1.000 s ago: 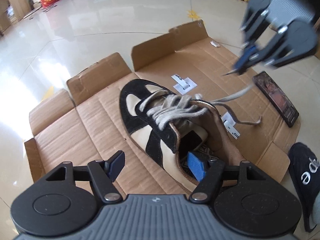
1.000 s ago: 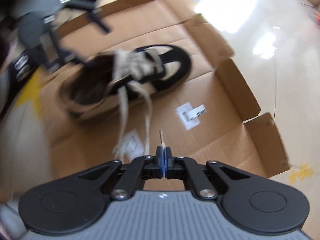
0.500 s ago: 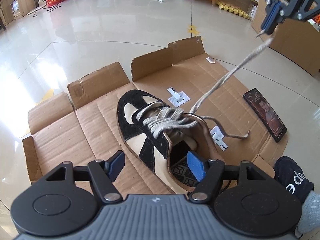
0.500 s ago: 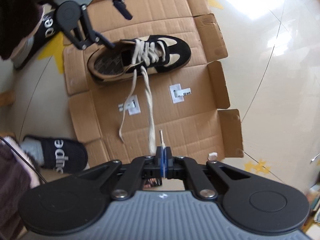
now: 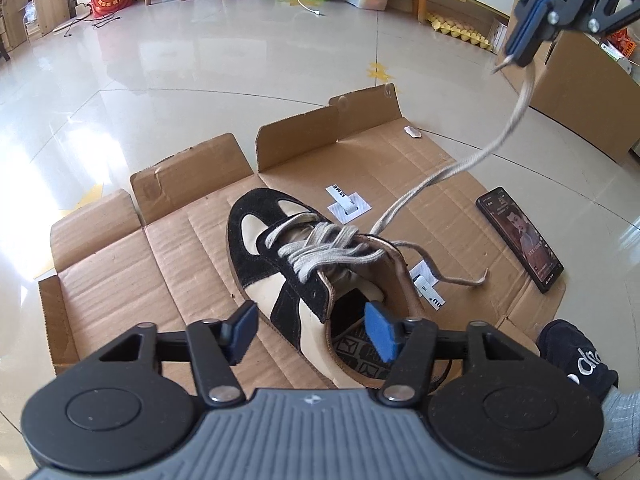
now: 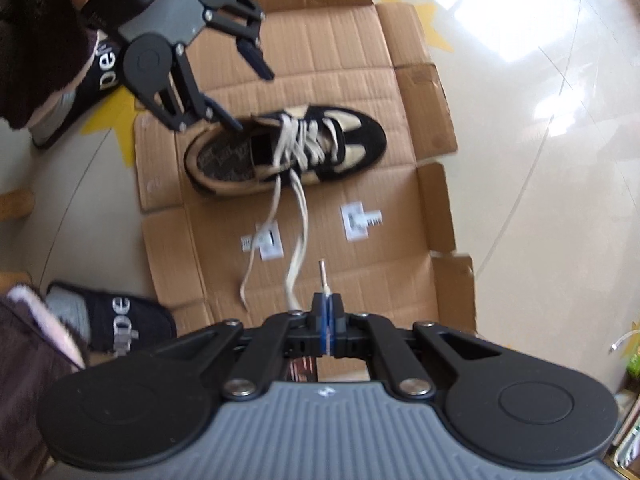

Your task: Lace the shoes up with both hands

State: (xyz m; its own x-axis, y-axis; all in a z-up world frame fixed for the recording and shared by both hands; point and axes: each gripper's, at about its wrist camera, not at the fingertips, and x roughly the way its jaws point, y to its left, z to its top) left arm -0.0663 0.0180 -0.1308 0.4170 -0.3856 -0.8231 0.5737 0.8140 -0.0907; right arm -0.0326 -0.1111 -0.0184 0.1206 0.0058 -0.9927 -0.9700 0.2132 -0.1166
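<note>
— Where is the shoe (image 5: 304,280) seen?
— At frame centre, on cardboard (image 5: 180,248).
— And the grippers?
— The lace (image 5: 460,168) is pinched by the right gripper (image 5: 524,46), upper right; the left gripper (image 5: 310,332), spread, is closing around the shoe's collar.

1. Left wrist camera sits low and close behind the shoe's (image 5: 316,276) heel, facing forward and down over the cardboard (image 5: 160,264).
2. Right wrist camera hangs high, looking straight down.
3. Both share shoe, cardboard and lace (image 6: 298,236).

Flattened cardboard (image 5: 120,280) — phone (image 5: 520,240) at its edge — tiled floor (image 5: 200,60)
</note>
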